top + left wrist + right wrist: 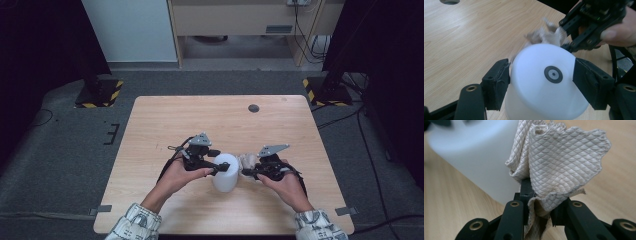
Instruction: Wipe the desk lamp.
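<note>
On the light wooden table [165, 120], toward its near half, the person's left hand [176, 176] holds the left gripper [223, 166] at about nine o'clock from a white plastic cup-shaped container [225, 172] standing upside down near the table's middle. In the left gripper view, that gripper's two black jaws stand wide apart on either side of the container [541, 82], their pads pressed against its wall just below the flat upturned base, which bears a small dark ring mark [553, 74] at its centre. At roughly three o'clock from the container, just beside it, a crumpled beige cloth with a quilted diamond pattern [247, 162] is held off the table by the right gripper [248, 172] in the person's right hand [287, 186]. In the right gripper view the jaws are drawn narrow and pinch the cloth [564, 165] at its lower folds, the rest fanning upward, with the container's white wall [481, 157] close behind at eleven o'clock. Whether cloth and container touch cannot be told. A small dark round hole [254, 108] sits in the table toward its far right.
</note>
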`<act>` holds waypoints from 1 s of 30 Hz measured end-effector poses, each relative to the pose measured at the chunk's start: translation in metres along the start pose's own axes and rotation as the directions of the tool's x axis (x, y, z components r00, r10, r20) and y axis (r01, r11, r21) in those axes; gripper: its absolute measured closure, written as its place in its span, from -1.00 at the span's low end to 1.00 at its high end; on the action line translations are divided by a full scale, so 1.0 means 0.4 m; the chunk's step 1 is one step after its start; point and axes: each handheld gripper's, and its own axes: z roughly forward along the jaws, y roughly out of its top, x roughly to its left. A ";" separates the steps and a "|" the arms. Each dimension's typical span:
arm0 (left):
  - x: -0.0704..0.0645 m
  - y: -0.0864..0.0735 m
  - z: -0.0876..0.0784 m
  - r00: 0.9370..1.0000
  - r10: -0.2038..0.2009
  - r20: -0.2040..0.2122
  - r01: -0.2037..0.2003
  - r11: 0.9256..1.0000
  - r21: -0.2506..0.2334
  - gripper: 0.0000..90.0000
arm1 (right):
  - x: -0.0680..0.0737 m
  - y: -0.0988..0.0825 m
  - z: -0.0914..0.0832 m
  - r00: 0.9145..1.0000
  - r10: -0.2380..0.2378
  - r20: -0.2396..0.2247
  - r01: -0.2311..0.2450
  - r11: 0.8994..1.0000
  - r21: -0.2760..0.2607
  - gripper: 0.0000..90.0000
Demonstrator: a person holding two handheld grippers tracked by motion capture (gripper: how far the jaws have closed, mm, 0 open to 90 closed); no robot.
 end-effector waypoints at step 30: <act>-0.006 0.000 -0.003 0.998 0.043 -0.041 -0.042 0.999 0.007 -0.60 | 0.001 -0.010 0.021 1.000 -0.005 0.023 0.004 0.998 0.057 0.67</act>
